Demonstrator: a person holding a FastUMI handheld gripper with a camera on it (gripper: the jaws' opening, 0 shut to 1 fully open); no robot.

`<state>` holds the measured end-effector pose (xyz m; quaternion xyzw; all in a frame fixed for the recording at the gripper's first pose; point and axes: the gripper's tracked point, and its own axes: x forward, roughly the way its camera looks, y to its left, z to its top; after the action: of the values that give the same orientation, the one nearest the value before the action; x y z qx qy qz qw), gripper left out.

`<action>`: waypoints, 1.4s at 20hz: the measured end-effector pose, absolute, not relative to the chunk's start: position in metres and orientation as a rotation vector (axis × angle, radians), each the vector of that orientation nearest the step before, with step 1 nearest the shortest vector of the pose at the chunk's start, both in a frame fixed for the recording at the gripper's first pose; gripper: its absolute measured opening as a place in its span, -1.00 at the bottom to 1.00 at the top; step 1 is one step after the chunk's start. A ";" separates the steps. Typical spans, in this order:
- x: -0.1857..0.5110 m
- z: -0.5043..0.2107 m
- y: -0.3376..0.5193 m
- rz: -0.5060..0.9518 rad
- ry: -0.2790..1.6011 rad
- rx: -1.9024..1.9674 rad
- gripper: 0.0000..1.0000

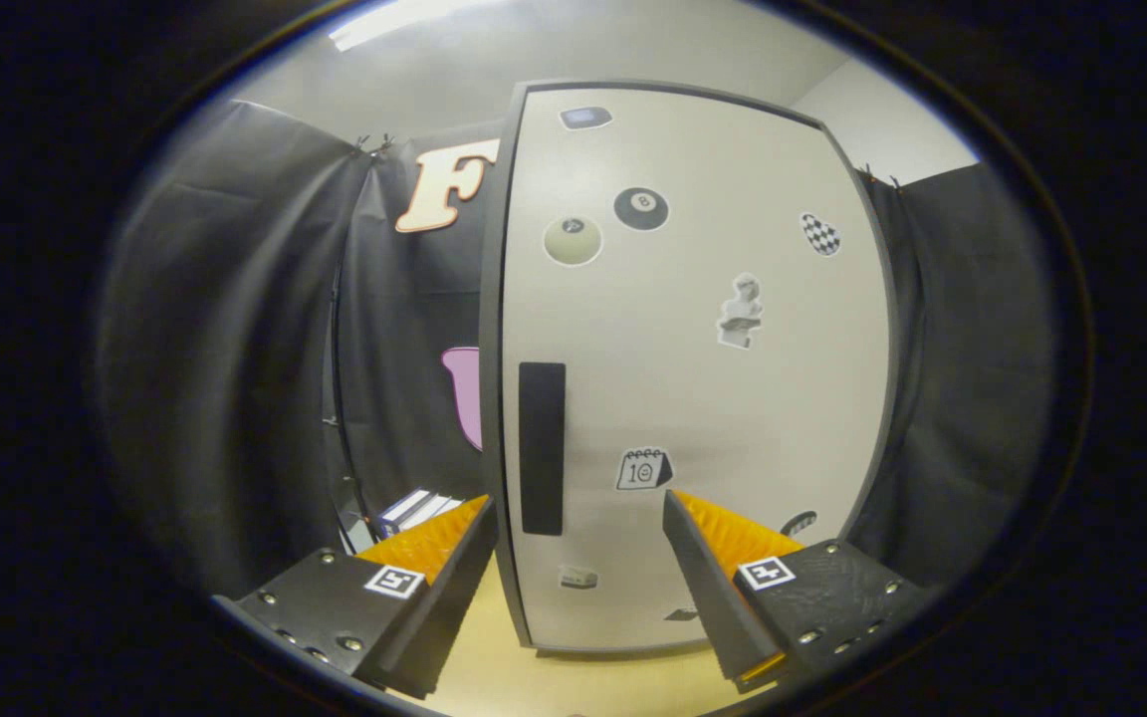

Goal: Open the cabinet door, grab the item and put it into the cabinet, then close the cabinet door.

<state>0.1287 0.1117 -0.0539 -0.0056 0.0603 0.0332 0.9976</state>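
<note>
A white cabinet door (693, 368) with a dark frame stands upright just ahead of my fingers. It bears several stickers. A black vertical handle (542, 448) sits near the door's left edge, slightly beyond and between my fingertips. My gripper (578, 513) is open, its two fingers spread to either side of the door's lower left part, with nothing held. The door looks closed or nearly closed against the cabinet. A boxed item (419, 510) with a white and dark face lies low to the left of the cabinet, partly hidden behind my left finger.
Black cloth walls hang to the left, behind and to the right of the cabinet. A pale wooden tabletop (524, 677) runs under the cabinet and my fingers. A ceiling light (384, 20) glows above.
</note>
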 end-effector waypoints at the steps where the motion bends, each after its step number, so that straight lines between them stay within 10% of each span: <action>1: 0.137 -0.056 0.115 0.062 0.124 -0.009 0.97; 15: 0.200 -0.071 0.134 0.000 0.118 0.002 0.49; 17: 0.195 -0.069 0.138 -0.007 0.113 0.002 -0.10; 22: 0.199 -0.077 0.140 -0.018 0.136 0.023 -0.42; 28: 0.199 -0.078 0.139 -0.013 0.128 0.037 -0.42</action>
<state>0.1992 0.1391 -0.0779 0.0184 0.0639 -0.0067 0.9978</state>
